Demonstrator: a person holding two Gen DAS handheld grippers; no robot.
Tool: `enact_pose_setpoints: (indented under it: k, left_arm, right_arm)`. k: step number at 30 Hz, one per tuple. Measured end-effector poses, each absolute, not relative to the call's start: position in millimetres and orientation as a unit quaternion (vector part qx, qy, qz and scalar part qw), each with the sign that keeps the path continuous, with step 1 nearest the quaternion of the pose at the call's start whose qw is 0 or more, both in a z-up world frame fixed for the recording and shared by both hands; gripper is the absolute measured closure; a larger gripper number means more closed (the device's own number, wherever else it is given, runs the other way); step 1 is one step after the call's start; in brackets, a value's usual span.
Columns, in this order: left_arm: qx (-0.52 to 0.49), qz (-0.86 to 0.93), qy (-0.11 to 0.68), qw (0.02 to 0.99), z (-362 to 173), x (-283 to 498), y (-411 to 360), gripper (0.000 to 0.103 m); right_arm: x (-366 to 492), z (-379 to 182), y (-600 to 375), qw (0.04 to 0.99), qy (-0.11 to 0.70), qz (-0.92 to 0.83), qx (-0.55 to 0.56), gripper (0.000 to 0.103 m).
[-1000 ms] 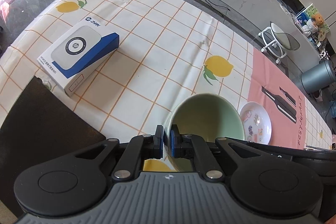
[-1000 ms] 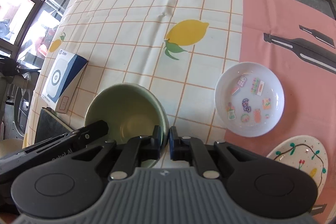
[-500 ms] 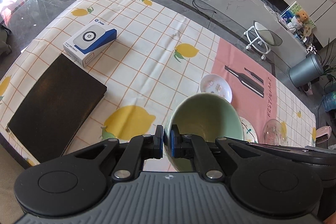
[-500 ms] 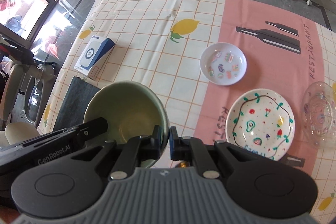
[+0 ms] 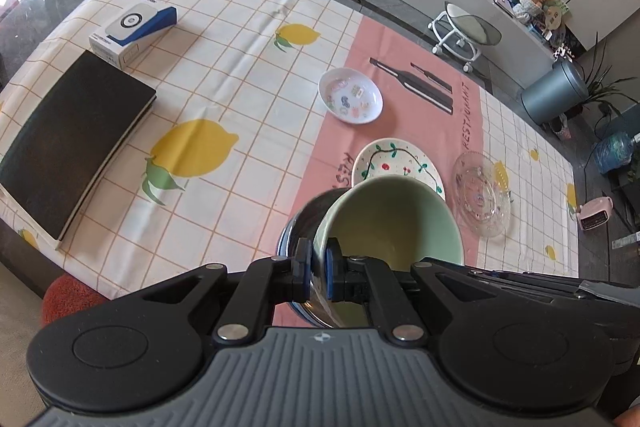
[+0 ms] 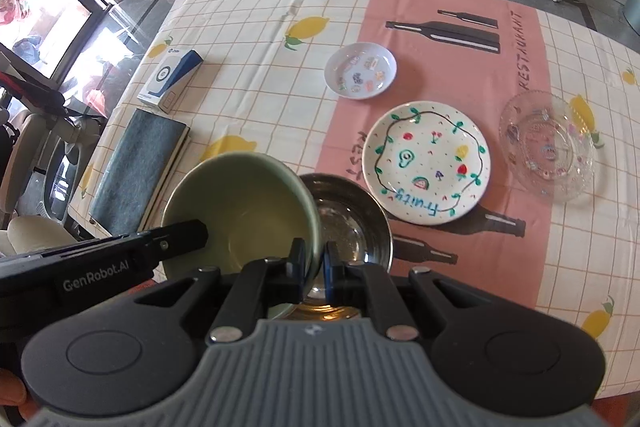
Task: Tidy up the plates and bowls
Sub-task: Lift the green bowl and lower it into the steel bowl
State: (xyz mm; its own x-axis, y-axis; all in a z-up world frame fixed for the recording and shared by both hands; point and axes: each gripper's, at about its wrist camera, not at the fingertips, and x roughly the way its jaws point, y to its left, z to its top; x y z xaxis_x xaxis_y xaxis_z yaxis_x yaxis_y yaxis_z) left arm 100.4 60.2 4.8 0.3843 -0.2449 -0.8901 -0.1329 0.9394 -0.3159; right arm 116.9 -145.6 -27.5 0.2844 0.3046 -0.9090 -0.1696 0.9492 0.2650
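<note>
above the steel bowl [image 6: 352,223], each gripper [image 5: 317,270] [image 6: 313,269] pinches the green bowl [image 6: 240,211] rim, apparently on opposite sides.

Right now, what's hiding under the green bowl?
A shiny metal bowl sits just below the green bowl, which both tongs grip by its rim. The right wrist view shows the metal bowl's inside with nothing in it; its near edge is covered.

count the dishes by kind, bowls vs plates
bowls: 2, the green bowl and the steel bowl
plates: 3, the sticker plate, the fruit plate and the glass plate
total: 5
</note>
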Motion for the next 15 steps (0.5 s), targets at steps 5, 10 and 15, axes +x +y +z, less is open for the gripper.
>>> enact_pose_setpoints:
  k: [5, 10, 15]
  left_arm:
    - [-0.16, -0.033, 0.569, 0.806, -15, 100, 50, 0.096]
    - [-0.151, -0.032, 0.577, 0.802, -28, 104, 45, 0.096]
    - [-0.126, -0.035, 0.582, 0.803, -34, 110, 39, 0.096]
  right_arm:
    - [112, -53, -155, 0.794, 0.589, 0.136, 0.066, 0.097]
    - [117, -75, -165, 0.786, 0.598, 0.129, 0.094, 0.097]
    - [124, -86, -167, 0.78, 0.603, 0.13, 0.104, 0.097]
